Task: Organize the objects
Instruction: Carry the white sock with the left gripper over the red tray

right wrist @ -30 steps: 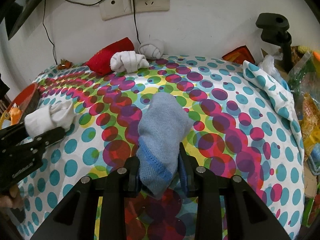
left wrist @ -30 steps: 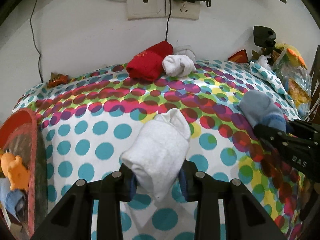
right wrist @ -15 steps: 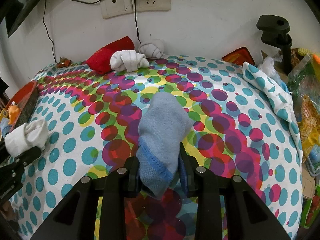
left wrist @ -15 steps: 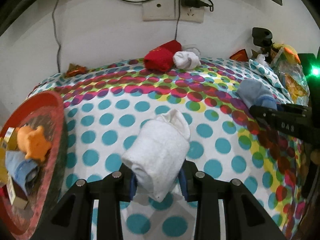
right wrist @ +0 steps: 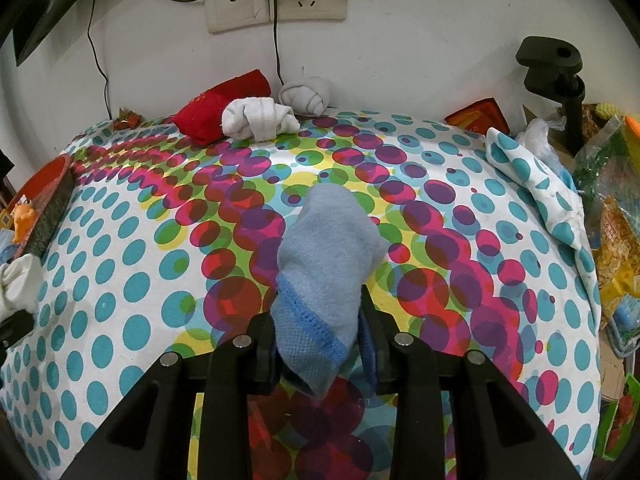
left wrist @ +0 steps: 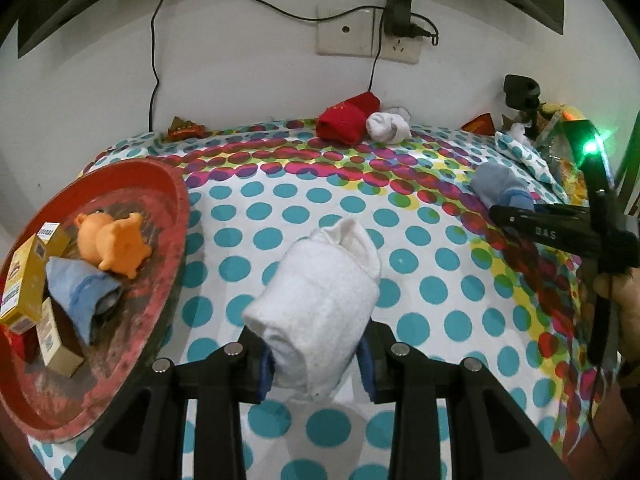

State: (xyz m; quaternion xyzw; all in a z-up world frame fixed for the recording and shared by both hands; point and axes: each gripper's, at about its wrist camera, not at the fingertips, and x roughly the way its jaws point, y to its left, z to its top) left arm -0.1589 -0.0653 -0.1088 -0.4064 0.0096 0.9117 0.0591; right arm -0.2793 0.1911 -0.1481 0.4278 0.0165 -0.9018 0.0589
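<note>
Your left gripper (left wrist: 316, 360) is clamped on a rolled white sock (left wrist: 320, 304), the roll jutting forward from between the pads above the polka-dot tabletop (left wrist: 420, 240). Just to its left sits a red tray (left wrist: 168, 248) holding a blue sock (left wrist: 80, 296), an orange toy pig (left wrist: 112, 244) and small yellow boxes (left wrist: 28, 276). Your right gripper (right wrist: 320, 344) pinches a rolled light-blue sock (right wrist: 328, 264) by its darker blue cuff, the toe pointing away from you over the magenta dots. Farther back, against the wall, a red sock bundle (right wrist: 220, 108), a white rolled sock (right wrist: 260, 118) and a grey knotted sock (right wrist: 306, 94) lie together, well apart from both grippers, below the wall sockets (right wrist: 276, 4).
</note>
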